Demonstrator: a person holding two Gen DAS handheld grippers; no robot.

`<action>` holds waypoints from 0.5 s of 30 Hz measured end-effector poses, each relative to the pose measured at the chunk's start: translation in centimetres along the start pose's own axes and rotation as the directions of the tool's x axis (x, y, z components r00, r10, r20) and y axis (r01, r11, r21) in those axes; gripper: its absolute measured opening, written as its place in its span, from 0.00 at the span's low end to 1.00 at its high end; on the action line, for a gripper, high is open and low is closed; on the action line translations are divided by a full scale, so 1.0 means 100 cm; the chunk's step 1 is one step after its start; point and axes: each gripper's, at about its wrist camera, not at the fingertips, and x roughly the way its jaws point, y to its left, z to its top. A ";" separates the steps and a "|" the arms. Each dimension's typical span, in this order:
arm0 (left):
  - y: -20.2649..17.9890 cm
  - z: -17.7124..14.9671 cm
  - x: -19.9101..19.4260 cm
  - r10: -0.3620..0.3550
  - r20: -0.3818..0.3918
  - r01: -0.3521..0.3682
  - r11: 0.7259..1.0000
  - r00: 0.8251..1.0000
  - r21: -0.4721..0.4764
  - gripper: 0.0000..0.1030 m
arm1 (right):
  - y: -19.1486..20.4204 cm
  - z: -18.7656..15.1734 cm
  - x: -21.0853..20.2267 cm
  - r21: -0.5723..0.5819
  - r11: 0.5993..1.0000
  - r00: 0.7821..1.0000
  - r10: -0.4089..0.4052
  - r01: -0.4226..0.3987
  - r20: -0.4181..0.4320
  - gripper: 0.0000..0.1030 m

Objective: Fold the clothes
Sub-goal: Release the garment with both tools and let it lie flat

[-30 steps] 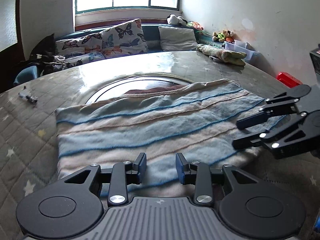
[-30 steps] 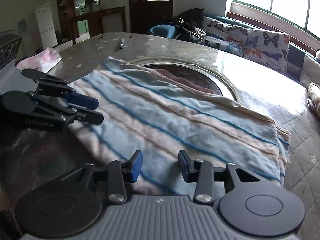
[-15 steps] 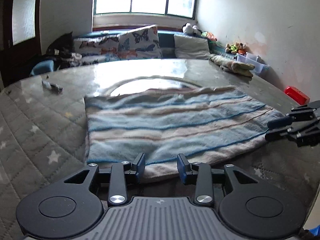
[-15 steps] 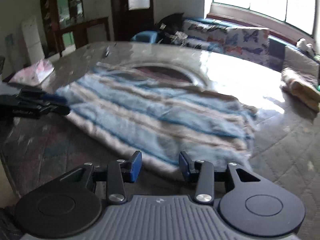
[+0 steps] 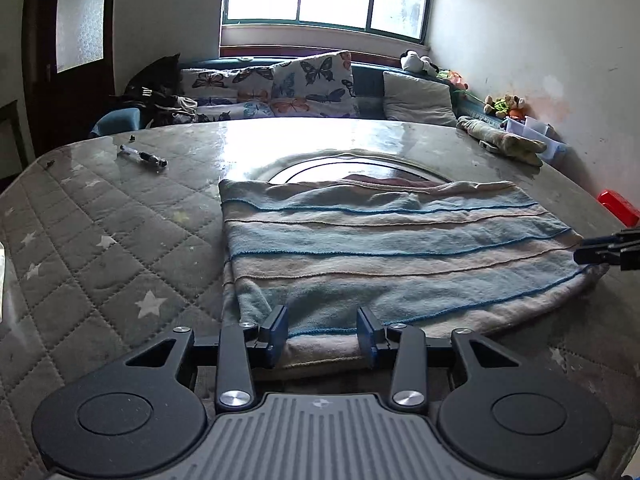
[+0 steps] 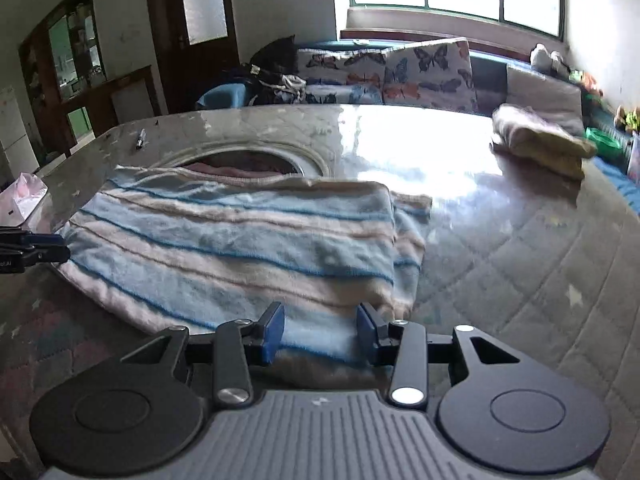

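A fleece garment [image 5: 380,256] with blue and beige stripes lies folded flat on the quilted table [image 5: 100,240]. My left gripper [image 5: 322,332] hovers open at its near edge, close to the left corner. The hem lies below the gap and the pads do not press on it. In the right wrist view the same garment [image 6: 240,240] shows a doubled right end. My right gripper [image 6: 320,330] stands open over the near edge by that end, nothing pinched. Each gripper shows in the other's view at the cloth's far end: the right gripper [image 5: 600,250] and the left gripper [image 6: 36,248].
A pen [image 5: 142,157] lies at the table's far left. A folded yellowish cloth [image 6: 540,146] sits at the far right, a red object [image 5: 618,206] by the right edge, a pink-white bag [image 6: 22,196] off the left. A round inset [image 5: 352,164] lies behind the garment. Butterfly cushions [image 5: 304,84] line the back.
Both grippers have drawn back from over the garment to its near edge and moved apart toward opposite ends. Both views have rolled level. The garment lies as before.
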 end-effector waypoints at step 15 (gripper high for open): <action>0.010 0.002 -0.003 0.022 0.025 -0.021 0.998 0.999 -0.063 0.40 | 0.011 -0.005 0.017 -0.039 0.999 1.000 0.006 -0.007 -0.024 0.45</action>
